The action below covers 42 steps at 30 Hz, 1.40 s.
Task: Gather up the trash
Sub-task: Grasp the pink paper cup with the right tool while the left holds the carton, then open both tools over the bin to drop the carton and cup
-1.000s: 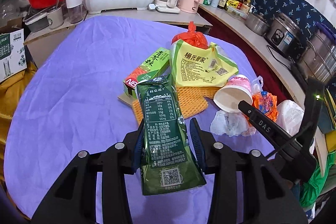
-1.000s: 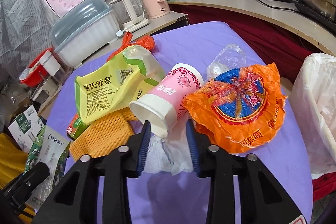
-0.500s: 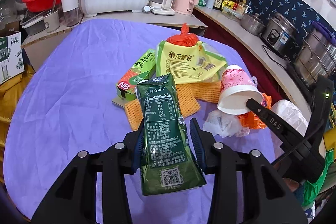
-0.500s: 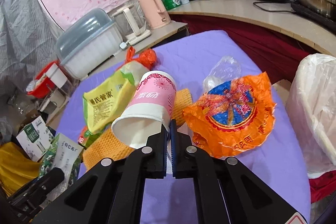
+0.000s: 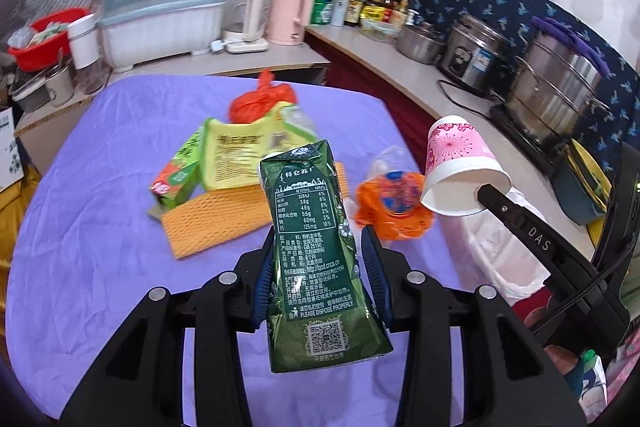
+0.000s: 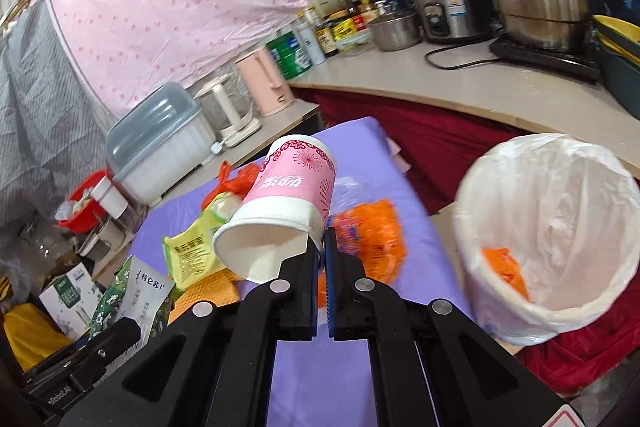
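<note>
While your left gripper [image 5: 318, 269] holds the dark green milk carton with white print [image 5: 316, 251] upright between its blue pads, jaws part-way open and pressing the carton's sides, your right gripper [image 6: 322, 259] has its jaws nearly together, pinching the rim wall of the pink-and-white paper cup [image 6: 286, 203]. That cup hangs tilted, mouth toward you, lifted clear of the purple tablecloth [image 5: 100, 195]. Just right of the cup in the right wrist view stands the bin lined with a white plastic bag [image 6: 548, 235], with an orange scrap already inside. On the cloth lie the rest of your trash: a crumpled orange wrapper [image 5: 394, 207], a yellow-green pouch [image 5: 240, 153], an orange mesh sheet [image 5: 218, 219], a green and red box [image 5: 178, 173] and a knotted red bag [image 5: 262, 99].
</note>
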Tool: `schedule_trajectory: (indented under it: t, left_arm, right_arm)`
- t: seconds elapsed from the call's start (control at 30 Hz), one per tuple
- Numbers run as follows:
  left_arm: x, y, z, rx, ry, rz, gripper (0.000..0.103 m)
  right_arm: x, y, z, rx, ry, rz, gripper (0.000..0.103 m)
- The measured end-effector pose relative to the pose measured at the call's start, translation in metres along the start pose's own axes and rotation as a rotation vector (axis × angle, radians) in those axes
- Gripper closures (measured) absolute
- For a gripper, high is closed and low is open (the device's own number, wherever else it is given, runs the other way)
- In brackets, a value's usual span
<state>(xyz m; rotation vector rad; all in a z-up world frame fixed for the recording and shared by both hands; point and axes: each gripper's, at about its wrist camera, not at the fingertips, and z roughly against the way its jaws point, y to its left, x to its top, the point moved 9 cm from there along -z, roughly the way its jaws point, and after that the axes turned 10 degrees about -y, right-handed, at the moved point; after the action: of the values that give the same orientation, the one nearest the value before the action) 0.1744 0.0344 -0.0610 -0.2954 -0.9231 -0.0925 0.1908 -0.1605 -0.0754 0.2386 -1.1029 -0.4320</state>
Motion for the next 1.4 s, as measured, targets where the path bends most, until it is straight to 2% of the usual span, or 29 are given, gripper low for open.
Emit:
schedule_trajectory:
  t: [0.27,0.57,0.83,1.17,1.33,1.4]
  left_arm:
    - [-0.008,-0.092,-0.01,-0.141,0.031,-0.115,0.064]
    - [-0.027,-0.187,-0.037,-0.3,0.085,-0.212,0.064]
    - [-0.049,-0.238,-0.072,-0.343,0.136,-0.273,0.064]
    - [-0.072,-0.266,-0.106,-0.347,0.189,-0.336,0.064]
    - [-0.076,-0.27,-0.114,-0.34,0.197,-0.333,0.063]
    - [-0.074,-0.271,-0.113,-0.337,0.185,-0.338,0.061]
  right_arm:
    - [0.017,-0.083,0.036,-0.108,-0.048,-0.063,0.099]
    - [0.021,-0.18,0.061,-0.251,-0.069,-0.148,0.099]
    - [0.007,-0.237,0.059,-0.328,-0.042,-0.19,0.099]
    - [-0.002,-0.258,0.048,-0.348,-0.019,-0.212,0.099]
    - [0.001,-0.262,0.047,-0.355,-0.033,-0.215,0.09]
    - [0.003,-0.263,0.05,-0.357,-0.045,-0.227,0.08]
